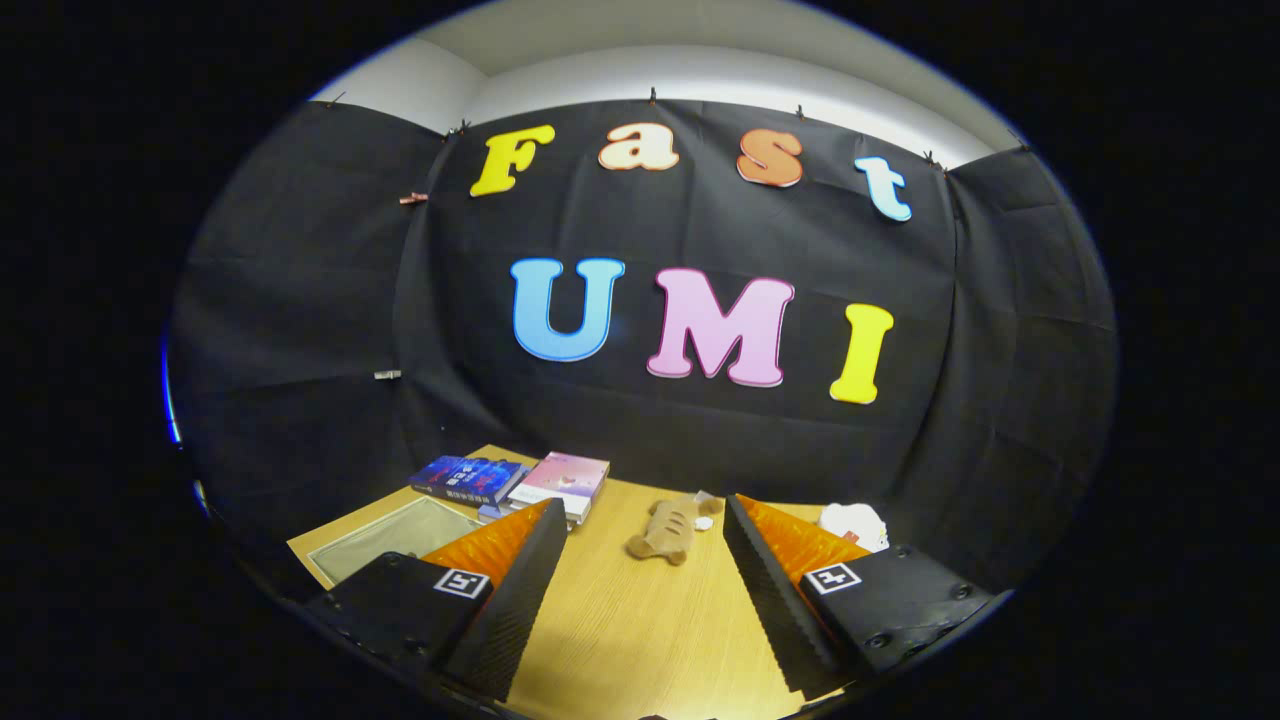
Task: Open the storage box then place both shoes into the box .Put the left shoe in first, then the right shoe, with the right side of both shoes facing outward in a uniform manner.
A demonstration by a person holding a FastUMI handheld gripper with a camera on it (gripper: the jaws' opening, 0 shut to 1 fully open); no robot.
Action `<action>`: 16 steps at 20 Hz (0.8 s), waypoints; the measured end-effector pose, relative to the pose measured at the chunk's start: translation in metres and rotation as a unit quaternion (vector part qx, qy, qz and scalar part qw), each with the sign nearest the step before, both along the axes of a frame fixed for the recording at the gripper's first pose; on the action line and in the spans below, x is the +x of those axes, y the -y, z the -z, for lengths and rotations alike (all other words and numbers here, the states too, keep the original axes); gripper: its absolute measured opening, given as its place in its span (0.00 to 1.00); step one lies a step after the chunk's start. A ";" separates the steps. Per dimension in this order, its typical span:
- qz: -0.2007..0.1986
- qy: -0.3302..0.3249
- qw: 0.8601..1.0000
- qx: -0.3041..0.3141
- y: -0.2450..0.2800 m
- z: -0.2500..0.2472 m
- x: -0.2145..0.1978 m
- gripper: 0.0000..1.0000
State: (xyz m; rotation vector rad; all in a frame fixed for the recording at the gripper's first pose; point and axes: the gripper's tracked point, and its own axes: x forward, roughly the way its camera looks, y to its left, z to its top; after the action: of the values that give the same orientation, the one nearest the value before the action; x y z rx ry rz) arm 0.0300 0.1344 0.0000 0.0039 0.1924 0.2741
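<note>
My gripper [640,525] stands open above a wooden table [630,620], its two fingers spread wide with nothing between them. A clear, flat-topped storage box [395,545] sits on the table just left of the left finger, partly hidden by it. Whether its lid is open I cannot tell. A white object [855,522], possibly a shoe, peeks out behind the right finger at the table's far right.
Two books [520,480] lie stacked at the far left of the table, beyond the left finger. A tan plush toy [670,530] lies beyond the fingers near the table's back edge. The black cloth wall rises right behind the table.
</note>
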 end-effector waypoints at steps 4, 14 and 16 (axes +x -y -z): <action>-0.016 0.023 0.999 0.018 0.030 -0.006 -0.002 0.98; 0.122 0.015 0.992 0.038 0.103 0.020 -0.015 0.98; 0.133 0.028 0.989 0.055 0.111 0.018 -0.017 0.98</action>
State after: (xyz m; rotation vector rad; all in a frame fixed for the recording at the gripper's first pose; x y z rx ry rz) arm 0.0126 0.0231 -0.0182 0.1310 0.1198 0.0174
